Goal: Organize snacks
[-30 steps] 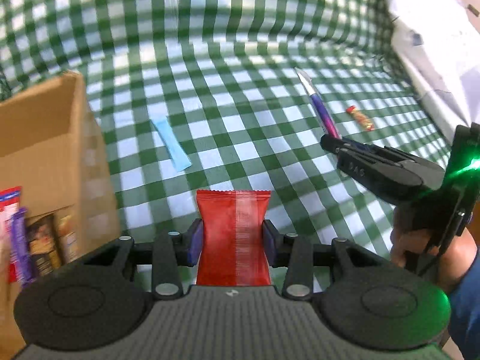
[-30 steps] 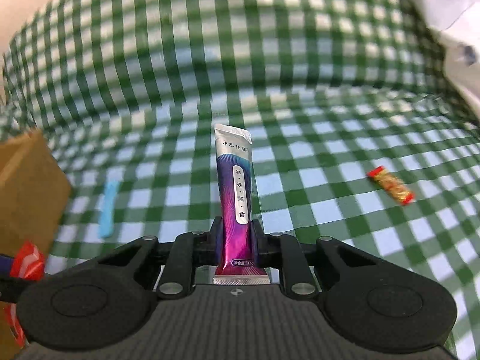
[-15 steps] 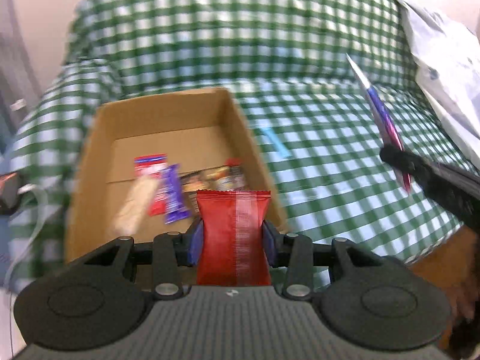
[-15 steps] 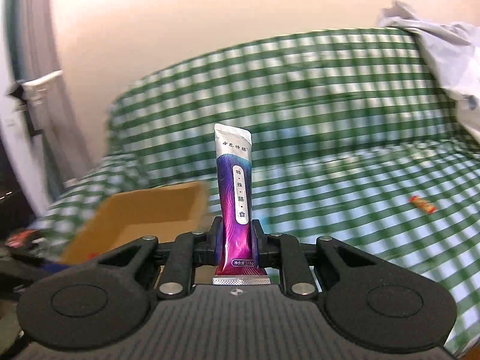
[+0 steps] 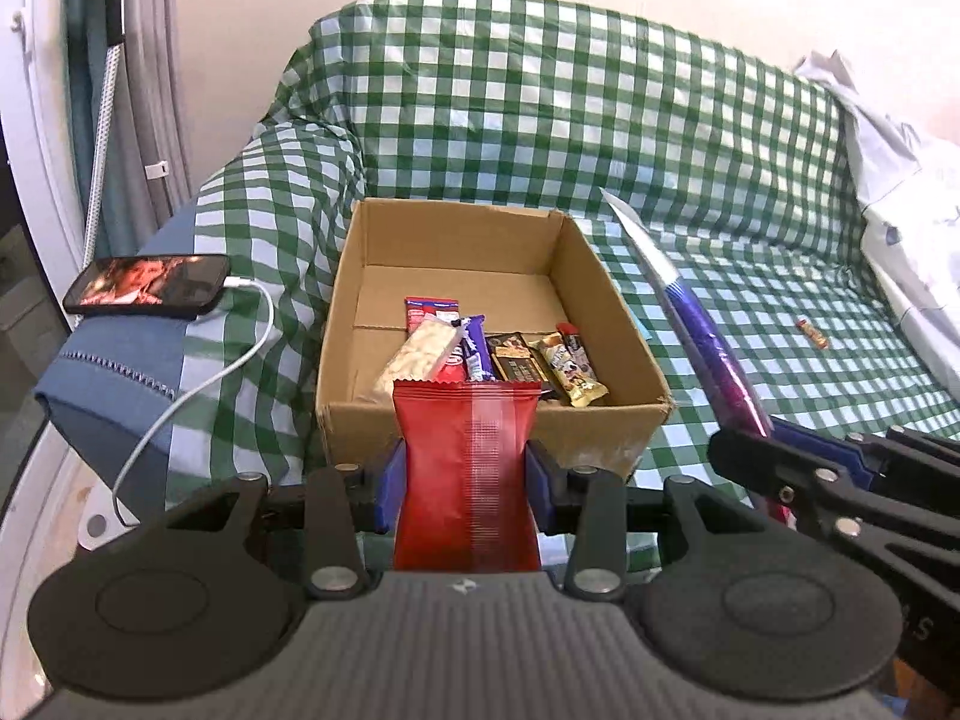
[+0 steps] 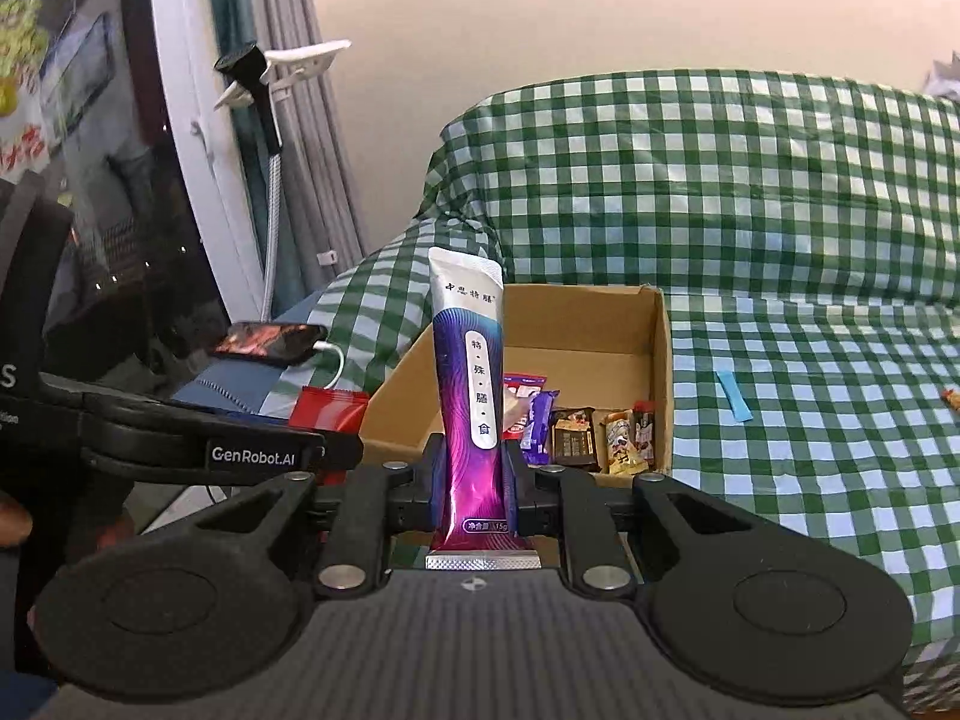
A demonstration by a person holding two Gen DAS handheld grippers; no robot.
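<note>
My left gripper (image 5: 462, 480) is shut on a red snack packet (image 5: 465, 468) and holds it in front of the near wall of an open cardboard box (image 5: 498, 426). Several wrapped snacks (image 5: 510, 354) lie inside the box. My right gripper (image 6: 474, 489) is shut on a tall purple and white sachet (image 6: 471, 396), held upright before the same box (image 6: 606, 324). In the left wrist view the sachet (image 5: 702, 336) and right gripper stand at the right of the box. A blue stick packet (image 6: 733, 395) and a small orange candy (image 5: 811, 333) lie on the checked cloth.
The box sits on a sofa covered in green checked cloth (image 5: 540, 108). A phone (image 5: 147, 285) with a white charging cable (image 5: 198, 384) rests on the left armrest. White fabric (image 5: 900, 192) is piled at the right. A curtain and window frame (image 6: 198, 180) stand at the left.
Both grippers have pulled back and swung left from the cloth to face the box, each still holding its packet. The whole box and the phone have come into view.
</note>
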